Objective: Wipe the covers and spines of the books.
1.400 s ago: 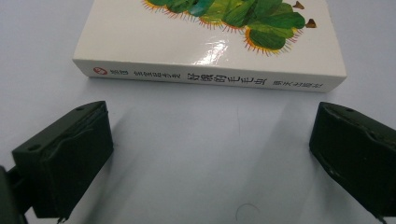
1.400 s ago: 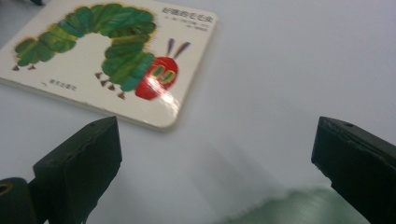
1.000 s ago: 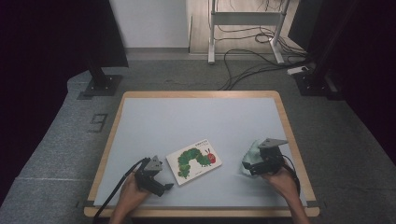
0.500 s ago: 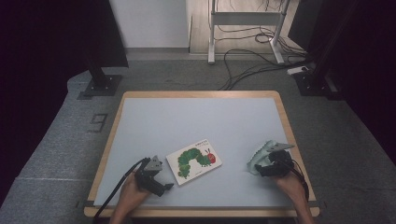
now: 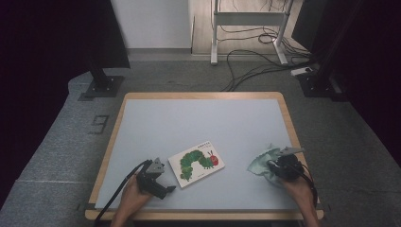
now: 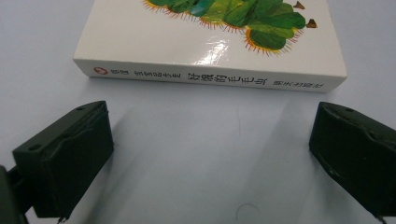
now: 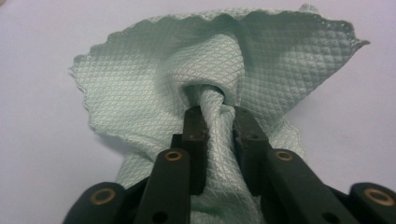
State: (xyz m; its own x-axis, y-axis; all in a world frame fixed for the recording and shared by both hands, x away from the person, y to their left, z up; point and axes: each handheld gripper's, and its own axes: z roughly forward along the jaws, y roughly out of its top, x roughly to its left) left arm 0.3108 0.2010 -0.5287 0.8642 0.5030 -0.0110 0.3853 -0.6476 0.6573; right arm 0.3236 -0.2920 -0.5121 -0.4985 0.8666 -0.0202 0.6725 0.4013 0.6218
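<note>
1. Cloth (image 5: 263, 162), pale green with a quilted weave, lies near the table's (image 5: 198, 118) right edge, at about 4 o'clock from the table's middle; the right gripper (image 5: 273, 166) is clenched on a bunched fold of it; in the right gripper view the fabric (image 7: 205, 74) fans out beyond the pinching jaws (image 7: 219, 114).
2. Left gripper (image 5: 165, 190) rests near the front edge, at about 7 o'clock from the middle; its jaws stand wide apart, grasping nothing; table shows between them (image 6: 210, 163).
3. Board book (image 5: 196, 162) with a green caterpillar cover lies flat between the two grippers, at 1 o'clock from the left one; its spine (image 6: 210, 78) faces those spread jaws, near but apart.
</note>
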